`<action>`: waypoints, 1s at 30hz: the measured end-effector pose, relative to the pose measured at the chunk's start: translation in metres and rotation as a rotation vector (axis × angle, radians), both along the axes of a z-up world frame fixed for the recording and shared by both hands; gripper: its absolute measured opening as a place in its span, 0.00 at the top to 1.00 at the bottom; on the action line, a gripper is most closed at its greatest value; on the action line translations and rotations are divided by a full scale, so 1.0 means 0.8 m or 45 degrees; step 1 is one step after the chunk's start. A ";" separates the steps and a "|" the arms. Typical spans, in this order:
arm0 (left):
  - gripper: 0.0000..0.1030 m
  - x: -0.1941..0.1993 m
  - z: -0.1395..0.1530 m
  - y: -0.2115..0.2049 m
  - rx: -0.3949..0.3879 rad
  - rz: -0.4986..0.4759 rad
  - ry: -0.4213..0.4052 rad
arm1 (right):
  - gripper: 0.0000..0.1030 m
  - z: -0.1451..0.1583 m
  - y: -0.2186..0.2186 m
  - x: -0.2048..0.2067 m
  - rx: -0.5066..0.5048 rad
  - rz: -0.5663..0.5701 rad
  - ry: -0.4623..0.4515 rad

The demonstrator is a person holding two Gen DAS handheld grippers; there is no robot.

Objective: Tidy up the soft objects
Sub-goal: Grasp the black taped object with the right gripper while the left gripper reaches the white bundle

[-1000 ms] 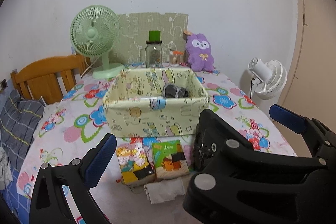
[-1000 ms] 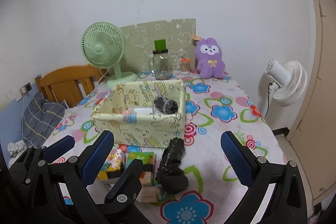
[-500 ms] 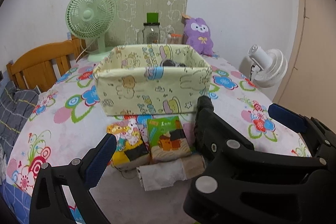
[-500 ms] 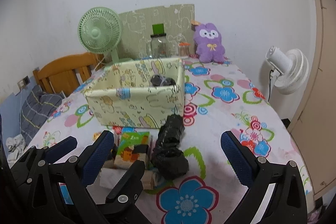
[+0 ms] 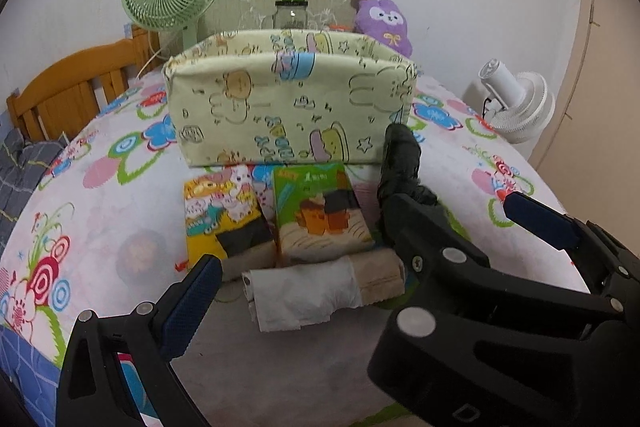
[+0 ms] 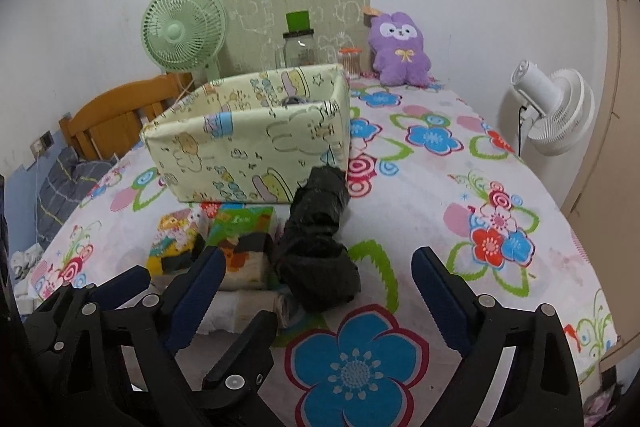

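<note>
Your right tool [image 6: 316, 291] is closing around the black soft roll [image 6: 318, 239], pads not yet touching it. It lies on the counter [image 6: 460, 163], near the fabric bin's [image 6: 248, 151] right corner. Your left tool [image 5: 360, 255] hangs open over the white roll [image 5: 304, 293].

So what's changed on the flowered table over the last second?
Both grippers have come down toward the soft items; the left gripper is open over the rolled white cloth, the right gripper closing, empty, around the black fabric bundle. The cartoon-print storage box stayed put.
</note>
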State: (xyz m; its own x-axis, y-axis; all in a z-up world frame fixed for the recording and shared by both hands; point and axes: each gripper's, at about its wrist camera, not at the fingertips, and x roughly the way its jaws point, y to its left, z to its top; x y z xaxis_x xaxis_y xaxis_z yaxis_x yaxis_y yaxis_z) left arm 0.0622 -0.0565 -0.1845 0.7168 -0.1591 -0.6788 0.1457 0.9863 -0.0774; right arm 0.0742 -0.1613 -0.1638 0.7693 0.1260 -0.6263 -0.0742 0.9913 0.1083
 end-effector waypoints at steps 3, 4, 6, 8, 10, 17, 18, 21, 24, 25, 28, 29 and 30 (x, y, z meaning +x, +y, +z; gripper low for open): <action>0.00 0.003 -0.007 -0.001 -0.001 0.004 0.022 | 0.09 -0.008 -0.003 0.003 0.011 -0.007 0.020; 0.00 0.005 -0.009 -0.002 -0.002 0.004 0.028 | 0.10 -0.010 -0.004 0.004 0.011 -0.010 0.026; 0.00 0.008 -0.013 -0.004 -0.002 0.009 0.042 | 0.11 -0.013 -0.005 0.005 0.006 -0.014 0.036; 0.00 0.012 -0.017 -0.005 -0.007 0.012 0.060 | 0.12 -0.016 -0.006 0.008 0.002 -0.017 0.044; 0.01 0.014 -0.020 -0.006 -0.006 0.019 0.072 | 0.13 -0.019 -0.006 0.010 0.000 -0.018 0.054; 0.13 0.017 -0.022 -0.006 0.036 0.051 0.073 | 0.17 -0.026 -0.004 0.018 -0.006 -0.013 0.083; 0.16 0.017 -0.022 -0.006 0.038 0.050 0.071 | 0.18 -0.028 -0.004 0.020 -0.006 -0.012 0.089; 0.22 0.018 -0.021 -0.001 0.030 0.058 0.068 | 0.21 -0.029 -0.002 0.025 -0.003 -0.009 0.101; 0.23 0.021 -0.020 0.001 0.024 0.063 0.071 | 0.24 -0.030 -0.001 0.030 0.000 -0.008 0.110; 0.23 0.021 -0.020 0.002 0.028 0.067 0.069 | 0.26 -0.031 -0.001 0.032 0.002 -0.008 0.113; 0.23 0.022 -0.018 0.002 0.054 0.080 0.051 | 0.31 -0.034 0.001 0.038 0.010 -0.002 0.129; 0.23 0.023 -0.018 0.003 0.055 0.080 0.050 | 0.32 -0.035 0.001 0.039 0.016 0.003 0.137; 0.23 0.024 -0.017 0.004 0.055 0.081 0.052 | 0.33 -0.036 0.002 0.041 0.027 0.010 0.146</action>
State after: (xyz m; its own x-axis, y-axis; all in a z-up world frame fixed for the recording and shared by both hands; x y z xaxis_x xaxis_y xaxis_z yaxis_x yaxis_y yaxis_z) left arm 0.0815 -0.0537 -0.1984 0.6963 -0.0841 -0.7128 0.0802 0.9960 -0.0392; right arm 0.1072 -0.1594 -0.1928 0.6916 0.1459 -0.7074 -0.0675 0.9881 0.1379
